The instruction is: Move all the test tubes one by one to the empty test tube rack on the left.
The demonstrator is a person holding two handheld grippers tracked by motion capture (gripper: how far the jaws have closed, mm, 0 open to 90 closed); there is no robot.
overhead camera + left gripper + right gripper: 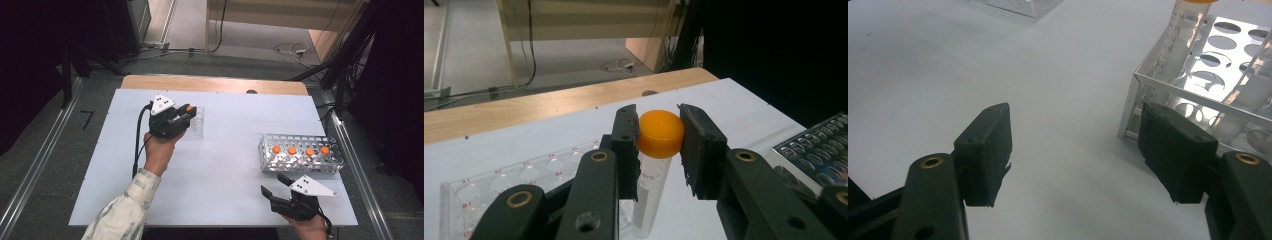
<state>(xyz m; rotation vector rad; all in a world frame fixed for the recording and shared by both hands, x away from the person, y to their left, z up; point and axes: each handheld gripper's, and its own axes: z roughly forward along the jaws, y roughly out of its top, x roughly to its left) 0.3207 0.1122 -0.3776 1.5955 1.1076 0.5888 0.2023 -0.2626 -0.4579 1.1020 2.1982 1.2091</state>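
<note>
My left gripper (pixel 187 112) is shut on an orange-capped tube (pixel 658 150), its pads pressing the cap from both sides; the white tube body hangs upright between the jaws above a clear well plate (pixel 499 182). In the high view the same gripper hovers at the well plate (pixel 197 122) on the white table (pixel 220 165). My right gripper (pixel 275 185) stands open near the front right edge with nothing between its jaws, just left of a metal tube rack (pixel 300 155) that holds several orange-capped tubes (pixel 292 150). The rack corner (pixel 1148 85) sits right beside the right jaw.
A wooden strip (pixel 215 83) runs along the table's far edge. Cables (pixel 290 50) lie on the floor beyond. Metal rails (pixel 357 175) flank the table on both sides. Bare white table surface lies between the well plate and the rack.
</note>
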